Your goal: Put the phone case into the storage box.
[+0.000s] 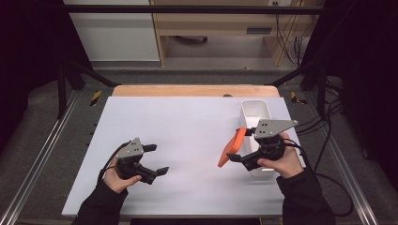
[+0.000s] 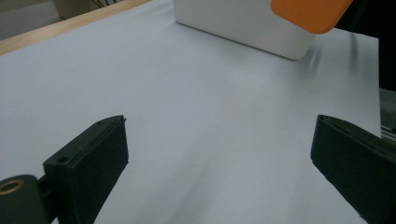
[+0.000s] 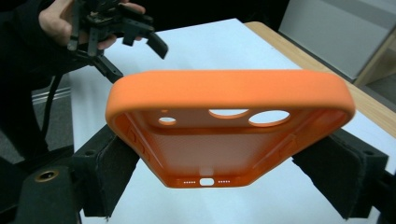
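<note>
The right tool [image 1: 240, 145] is clenched on a soft orange silicone phone case [image 3: 229, 126] with round camera cut-outs, its two black pads pressing on the case's long sides. In the right gripper view the case is held hollow side towards the camera, with the small port slot at the near end. In the high view the orange case [image 1: 231, 148] hangs clear of the white sheet-covered surface [image 1: 187, 140], tilted, just to the left of a narrow white rectangular plastic bin [image 1: 256, 110] that stands near the right edge of the surface. The left tool [image 1: 152, 159] is released, its jaws standing wide apart with nothing between them, low over the left part of the surface and well apart from the case; the left gripper view looks across bare white sheet towards the bin [image 2: 243, 23] and one corner of the case [image 2: 310, 14]. As a judgement, the picking-up step looks done: the case is firmly gripped and lifted. What is left depends on where it is meant to go; it hangs beside the bin rather than over or inside it, and whether the bin holds anything cannot be told. The free left tool points towards the case, so a handover or a two-handed hold may be coming, but no contact has been made yet.
</note>
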